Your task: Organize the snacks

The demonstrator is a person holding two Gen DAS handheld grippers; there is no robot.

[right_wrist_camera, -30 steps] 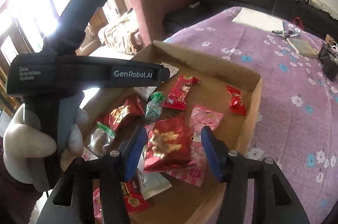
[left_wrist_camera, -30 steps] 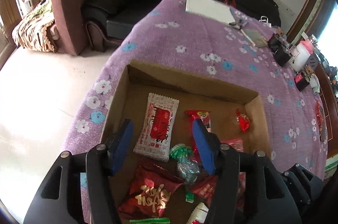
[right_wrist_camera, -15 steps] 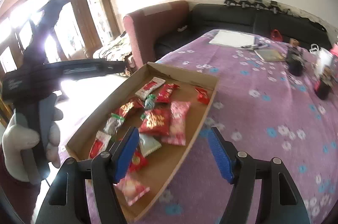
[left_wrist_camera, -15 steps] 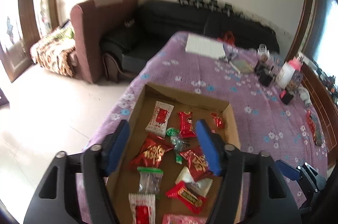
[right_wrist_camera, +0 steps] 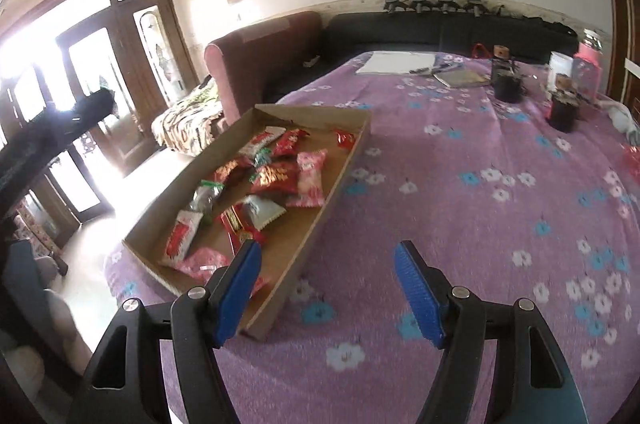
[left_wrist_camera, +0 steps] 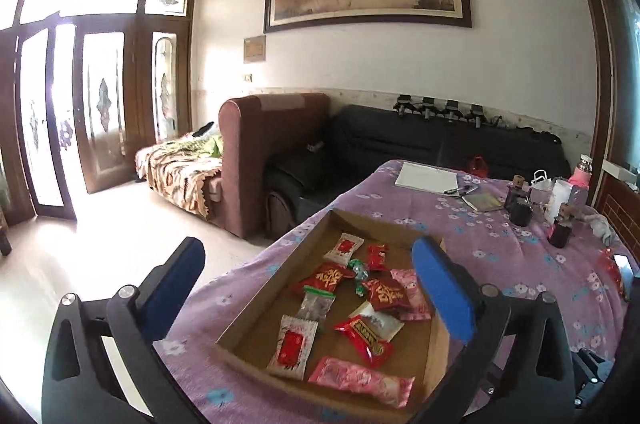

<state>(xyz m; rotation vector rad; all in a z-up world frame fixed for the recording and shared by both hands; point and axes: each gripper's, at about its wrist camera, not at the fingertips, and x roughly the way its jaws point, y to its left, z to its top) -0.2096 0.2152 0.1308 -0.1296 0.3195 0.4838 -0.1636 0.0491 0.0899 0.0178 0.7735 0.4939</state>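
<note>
A shallow cardboard tray (left_wrist_camera: 260, 300) sits near the table's left edge and holds several snack packets, red, pink and white. It also shows in the right wrist view (right_wrist_camera: 340, 176). A pink packet (left_wrist_camera: 360, 380) lies at its near end and a red one (left_wrist_camera: 386, 294) in the middle. My left gripper (left_wrist_camera: 308, 288) is open and empty, held high above and behind the tray. My right gripper (right_wrist_camera: 326, 288) is open and empty, above the tray's near right corner and the tablecloth.
The table wears a purple flowered cloth (right_wrist_camera: 480, 184). At its far end lie a white paper pad (left_wrist_camera: 426, 178), a notebook, dark jars (right_wrist_camera: 508, 82) and a pink bottle (right_wrist_camera: 588, 58). Sofas (left_wrist_camera: 272, 152) stand behind; the floor drops off to the left.
Both grippers have pulled back and risen away from the tray, empty, so the whole tray and room now show. The packets lie still in the tray.
</note>
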